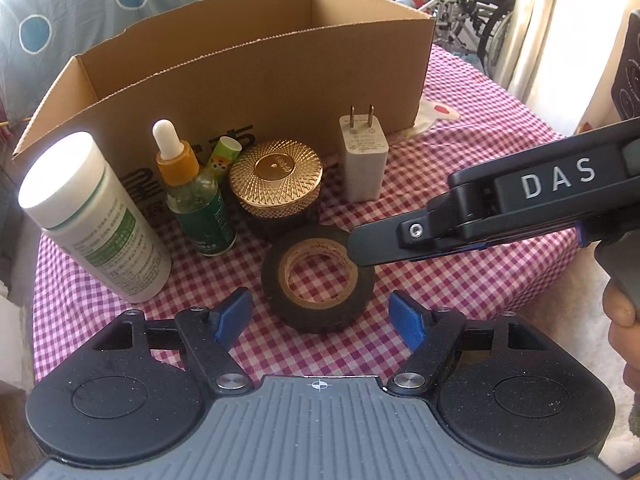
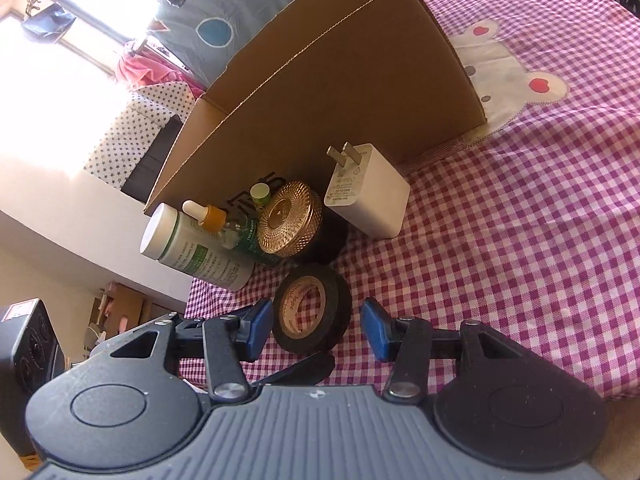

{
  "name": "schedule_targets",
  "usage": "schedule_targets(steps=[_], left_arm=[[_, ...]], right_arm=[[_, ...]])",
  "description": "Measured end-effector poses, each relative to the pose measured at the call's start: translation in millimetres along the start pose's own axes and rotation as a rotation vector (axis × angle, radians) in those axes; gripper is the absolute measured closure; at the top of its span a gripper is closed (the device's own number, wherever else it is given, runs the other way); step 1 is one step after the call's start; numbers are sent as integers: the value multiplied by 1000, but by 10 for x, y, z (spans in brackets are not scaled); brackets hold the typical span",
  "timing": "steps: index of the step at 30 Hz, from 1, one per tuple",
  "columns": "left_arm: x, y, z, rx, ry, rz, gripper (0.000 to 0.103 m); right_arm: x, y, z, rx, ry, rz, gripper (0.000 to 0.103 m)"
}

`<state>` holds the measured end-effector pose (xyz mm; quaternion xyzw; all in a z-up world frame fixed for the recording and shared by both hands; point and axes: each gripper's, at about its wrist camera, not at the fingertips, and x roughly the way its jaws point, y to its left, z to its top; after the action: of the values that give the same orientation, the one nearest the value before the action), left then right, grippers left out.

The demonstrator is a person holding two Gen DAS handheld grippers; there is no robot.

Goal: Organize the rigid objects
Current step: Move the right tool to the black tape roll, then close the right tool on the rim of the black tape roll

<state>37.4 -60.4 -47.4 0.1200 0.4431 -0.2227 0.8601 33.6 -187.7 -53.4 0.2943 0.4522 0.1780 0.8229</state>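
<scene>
Both grippers, left gripper [image 1: 320, 316] and right gripper [image 2: 312, 330], gape around the electrical tape roll [image 1: 319, 280]; closing together, they could collide or knock it.

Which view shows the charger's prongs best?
Left wrist: the charger stands upright facing the camera, both prongs clear against the box. Right wrist shows it tilted, prongs overlapping at an angle.

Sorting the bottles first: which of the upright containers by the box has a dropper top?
The green bottle between the large white bottle and the gold-lidded jar; only it has an orange collar with a white rubber bulb.
</scene>
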Motion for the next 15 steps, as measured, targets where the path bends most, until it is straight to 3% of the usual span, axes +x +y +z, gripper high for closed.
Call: schedule_targets(steps=[6,15], left_arm=[[73,-6,61,1,7,-11,33],[56,-93,45,-3,8,-30,32]], right_arm=[[171,10,7,-10,22,-7,59],[117,-5,-60,2,28,6,59]])
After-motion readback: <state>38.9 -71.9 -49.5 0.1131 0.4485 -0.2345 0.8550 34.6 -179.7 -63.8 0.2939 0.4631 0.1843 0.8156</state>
